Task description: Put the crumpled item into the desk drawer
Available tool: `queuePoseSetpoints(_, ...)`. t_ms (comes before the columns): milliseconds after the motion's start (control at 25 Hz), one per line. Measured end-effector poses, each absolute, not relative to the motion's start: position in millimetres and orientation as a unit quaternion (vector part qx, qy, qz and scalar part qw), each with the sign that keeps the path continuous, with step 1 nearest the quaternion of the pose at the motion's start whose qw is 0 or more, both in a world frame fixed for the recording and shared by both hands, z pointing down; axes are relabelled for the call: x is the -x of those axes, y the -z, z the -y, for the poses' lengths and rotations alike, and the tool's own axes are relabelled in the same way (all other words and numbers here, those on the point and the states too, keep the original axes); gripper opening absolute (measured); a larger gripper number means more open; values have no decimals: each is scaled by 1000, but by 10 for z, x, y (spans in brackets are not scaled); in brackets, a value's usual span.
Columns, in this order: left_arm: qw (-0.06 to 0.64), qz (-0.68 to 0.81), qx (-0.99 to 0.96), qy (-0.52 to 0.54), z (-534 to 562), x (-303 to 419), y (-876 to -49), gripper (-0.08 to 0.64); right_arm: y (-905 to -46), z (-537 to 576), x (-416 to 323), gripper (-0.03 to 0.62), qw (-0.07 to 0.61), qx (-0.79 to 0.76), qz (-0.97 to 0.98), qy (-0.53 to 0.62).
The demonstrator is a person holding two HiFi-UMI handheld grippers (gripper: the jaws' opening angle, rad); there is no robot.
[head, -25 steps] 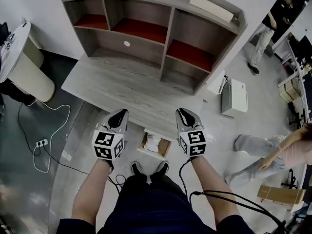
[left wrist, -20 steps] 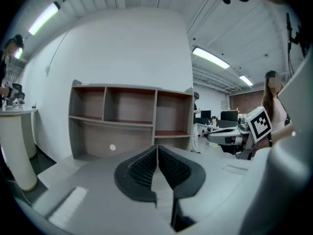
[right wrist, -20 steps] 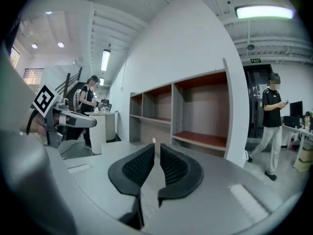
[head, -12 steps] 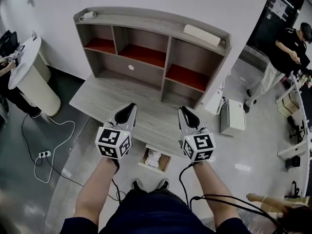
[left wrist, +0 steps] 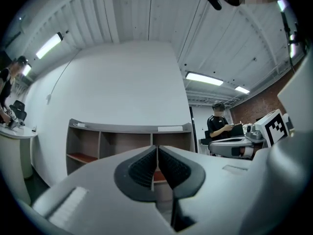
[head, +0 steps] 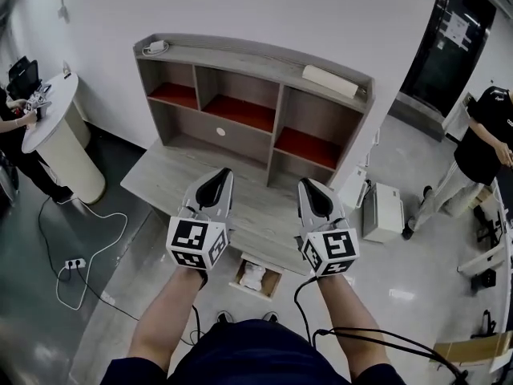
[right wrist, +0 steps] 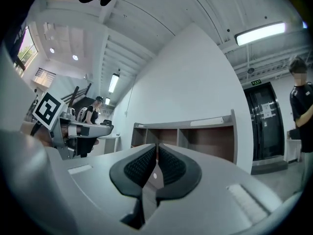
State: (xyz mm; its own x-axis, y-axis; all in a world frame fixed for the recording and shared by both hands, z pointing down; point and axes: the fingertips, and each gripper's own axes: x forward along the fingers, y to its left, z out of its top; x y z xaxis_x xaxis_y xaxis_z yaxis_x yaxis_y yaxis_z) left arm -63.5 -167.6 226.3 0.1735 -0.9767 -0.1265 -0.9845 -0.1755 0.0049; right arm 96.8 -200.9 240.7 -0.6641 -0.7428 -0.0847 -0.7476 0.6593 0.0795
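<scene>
A white crumpled item [head: 253,274] lies inside the open desk drawer [head: 272,284], which sticks out below the front edge of the wooden desk [head: 164,175]. Both grippers hover above the desk's front, well above the drawer. My left gripper [head: 222,173] is shut and empty; in the left gripper view its pads [left wrist: 157,148] meet, pointing at the shelf unit. My right gripper [head: 307,184] holds nothing. Its jaws are closing, and in the right gripper view its tips [right wrist: 157,145] touch.
A shelf unit [head: 256,79] with red-floored compartments stands on the desk. A long white object [head: 329,81] lies on top of it. A round white table [head: 48,115] is at the left, a power strip [head: 74,262] and a white box [head: 383,211] on the floor. A person [head: 481,147] stands at the right.
The head view has tilted up and pulled back from the desk. Both grippers have risen from beside the drawer to above the desk's front. The item stays in the open drawer.
</scene>
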Motion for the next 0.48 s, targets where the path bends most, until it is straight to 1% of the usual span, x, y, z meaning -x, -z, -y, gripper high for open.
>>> queuePoseSetpoints(160, 42, -640, 764, -61, 1636, 640, -2201, 14, -2345, 2000, -1034, 8, 33, 419, -906, -55)
queuePoseSetpoints(480, 27, -648, 759, -63, 1621, 769, -2350, 14, -2372, 2037, -1066, 6, 33, 429, -901, -54)
